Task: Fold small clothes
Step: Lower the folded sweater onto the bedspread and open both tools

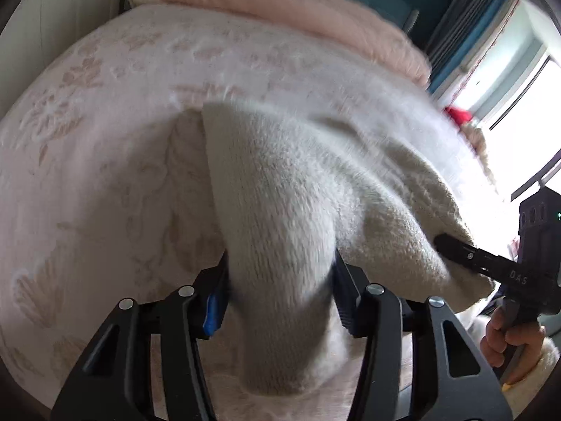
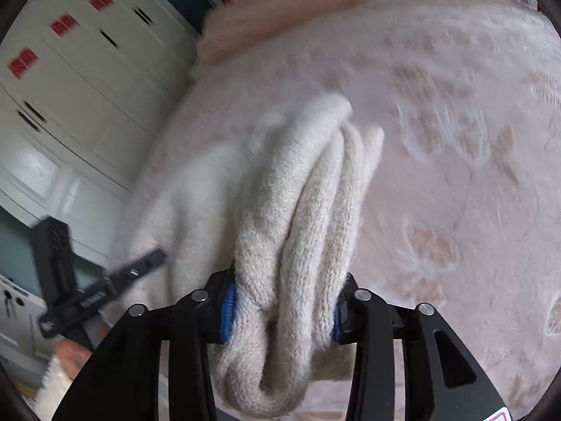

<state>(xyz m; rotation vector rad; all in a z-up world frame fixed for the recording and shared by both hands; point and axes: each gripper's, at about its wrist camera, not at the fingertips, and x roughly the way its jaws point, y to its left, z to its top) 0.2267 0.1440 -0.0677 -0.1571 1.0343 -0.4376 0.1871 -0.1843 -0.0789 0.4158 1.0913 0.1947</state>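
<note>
A cream fuzzy knit garment (image 1: 280, 189) is held up over the pink floral bedspread (image 1: 105, 140). My left gripper (image 1: 280, 280) is shut on one bunched end of it. My right gripper (image 2: 284, 305) is shut on the other end, where the knit (image 2: 298, 210) is gathered in several thick folds between the jaws. The cloth sags between the two grippers. The right gripper also shows in the left wrist view (image 1: 455, 249) at the garment's right edge. The left gripper shows in the right wrist view (image 2: 140, 270) at the lower left.
A peach blanket (image 1: 315, 10) lies bunched at the bed's far end. White cabinets (image 2: 70, 87) stand left of the bed. A bright window (image 1: 519, 105) with blue-grey curtains is on the right. A red item (image 1: 459, 115) lies near the window.
</note>
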